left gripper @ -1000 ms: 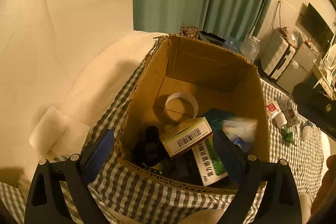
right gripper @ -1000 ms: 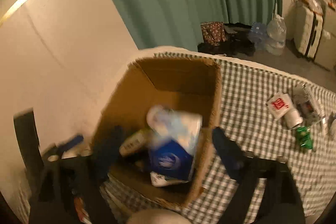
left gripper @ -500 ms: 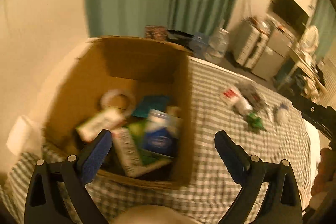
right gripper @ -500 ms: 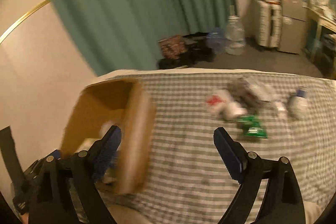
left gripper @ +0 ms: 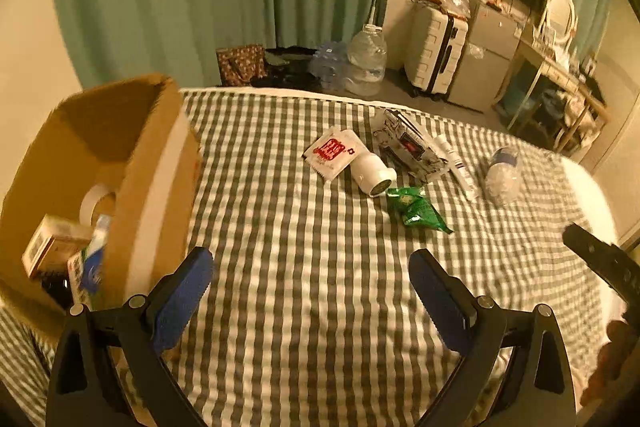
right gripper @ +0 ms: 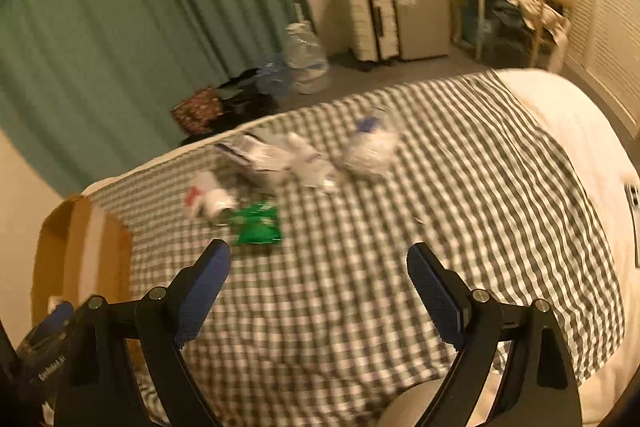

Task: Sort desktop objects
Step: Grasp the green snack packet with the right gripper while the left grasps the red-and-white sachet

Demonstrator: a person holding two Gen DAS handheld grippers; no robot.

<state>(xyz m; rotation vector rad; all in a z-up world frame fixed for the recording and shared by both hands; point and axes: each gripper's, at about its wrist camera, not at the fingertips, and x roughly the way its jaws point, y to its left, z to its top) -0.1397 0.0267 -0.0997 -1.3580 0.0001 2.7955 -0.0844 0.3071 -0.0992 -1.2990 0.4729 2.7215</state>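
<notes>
Cardboard box [left gripper: 100, 187] at far left on the gingham-covered bed [left gripper: 300, 287], already part-filled. Left tongs [left gripper: 310, 291] and right tongs [right gripper: 318, 285] both spread wide, empty. Remaining items mid-bed: red-print sachet [left gripper: 335, 153], white bottle [left gripper: 373, 174], green snack packet [left gripper: 416, 209], crushed plastic bottle [left gripper: 502, 175]. Probably light, crinkly, slippery; pinch packet by its edge. Plenty of open cloth ahead; bed edge close at right.

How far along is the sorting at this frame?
Partly done: the brown cardboard box already holds several packages. Nothing is in hand; the left hand-held gripper and right hand-held gripper are open. Left on the checked cloth: green snack packet, white cylindrical bottle, red-printed sachet, others.
</notes>
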